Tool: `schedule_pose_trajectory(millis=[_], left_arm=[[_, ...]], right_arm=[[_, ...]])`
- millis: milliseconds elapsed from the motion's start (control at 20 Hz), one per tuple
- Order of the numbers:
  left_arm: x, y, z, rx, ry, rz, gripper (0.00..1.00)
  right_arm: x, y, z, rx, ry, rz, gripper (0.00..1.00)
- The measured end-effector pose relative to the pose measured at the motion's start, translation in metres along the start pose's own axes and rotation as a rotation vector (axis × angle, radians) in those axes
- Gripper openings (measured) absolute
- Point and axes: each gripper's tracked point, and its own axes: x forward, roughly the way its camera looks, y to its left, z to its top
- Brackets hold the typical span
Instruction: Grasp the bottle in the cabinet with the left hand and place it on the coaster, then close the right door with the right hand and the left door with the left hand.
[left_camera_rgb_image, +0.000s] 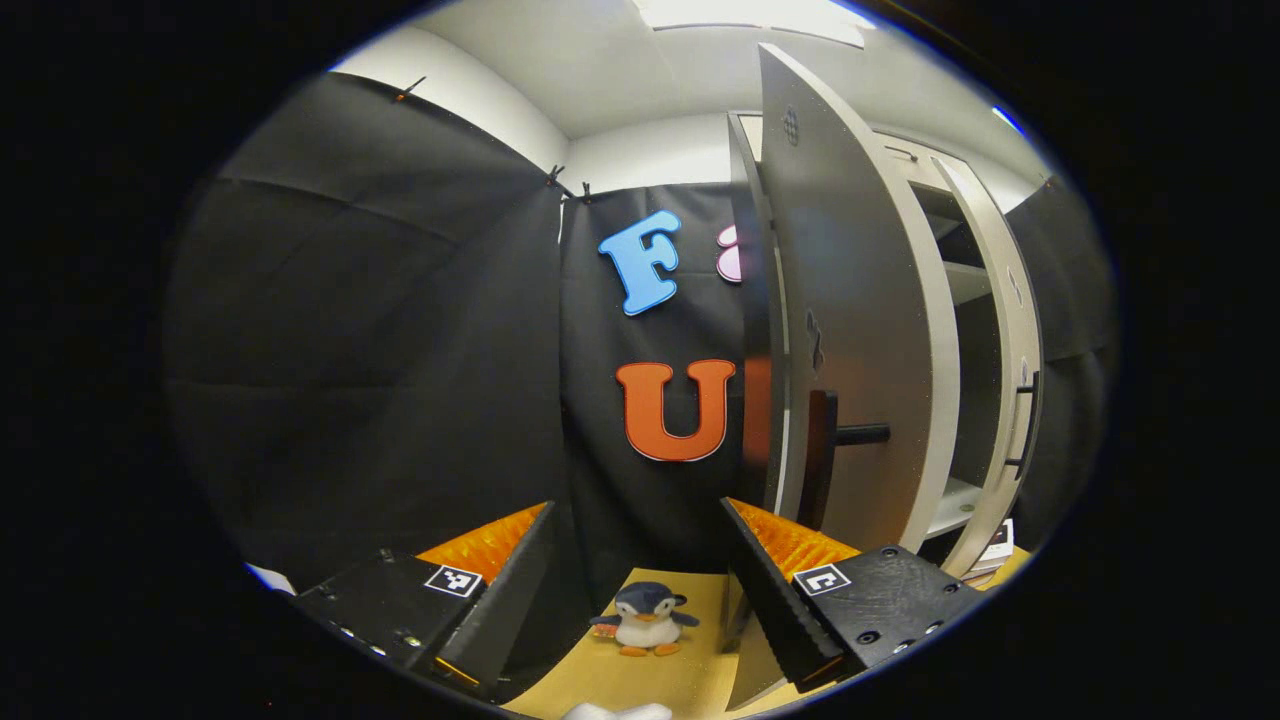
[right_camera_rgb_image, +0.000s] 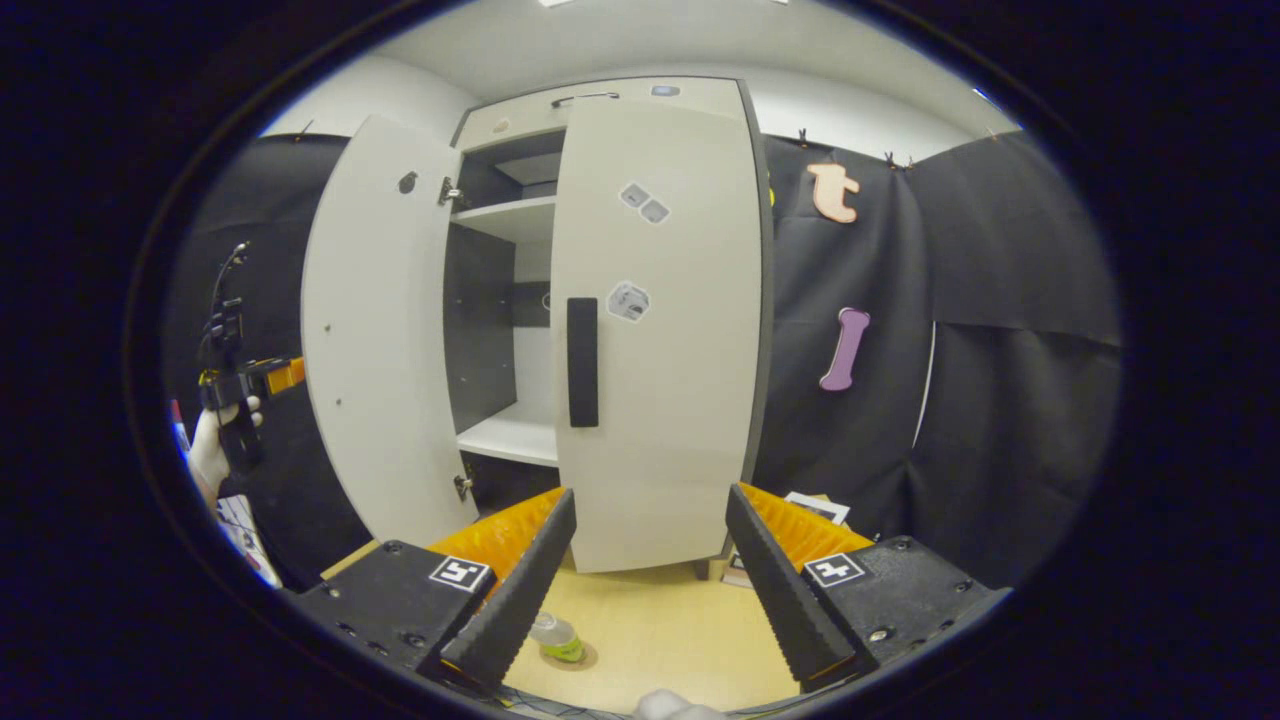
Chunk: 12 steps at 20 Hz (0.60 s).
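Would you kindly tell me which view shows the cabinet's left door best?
The right gripper view: the left door shows its whole inner face, swung open. The left gripper view catches it close up, at a steep angle.

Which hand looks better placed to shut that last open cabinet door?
Probably the left. The left gripper sits open beside the left door, which stands ajar. The right gripper faces the right door, already shut.

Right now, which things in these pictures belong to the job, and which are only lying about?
Job:
- bottle, on the table
- right door, shut or nearly so
- left door, open
- left gripper, beside the left door
- right gripper, open

Lying about:
- penguin plush
- papers beside the cabinet
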Motion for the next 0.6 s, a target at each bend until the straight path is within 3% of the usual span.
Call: schedule_pose_trajectory(millis=[50,450,600], left_arm=[[0.003,-0.001,0.000,0.007,-0.004,0.000,0.97],[0.000,-0.009,0.003,0.046,-0.005,-0.002,0.92],[-0.001,-0.016,0.003,0.031,0.001,-0.015,0.92]], right_arm=[[0.000,0.000,-0.002,0.005,0.002,0.002,0.99],[0.004,0.003,-0.004,0.016,0.006,0.021,0.95],[0.005,0.003,-0.006,0.019,0.010,0.026,1.00]])
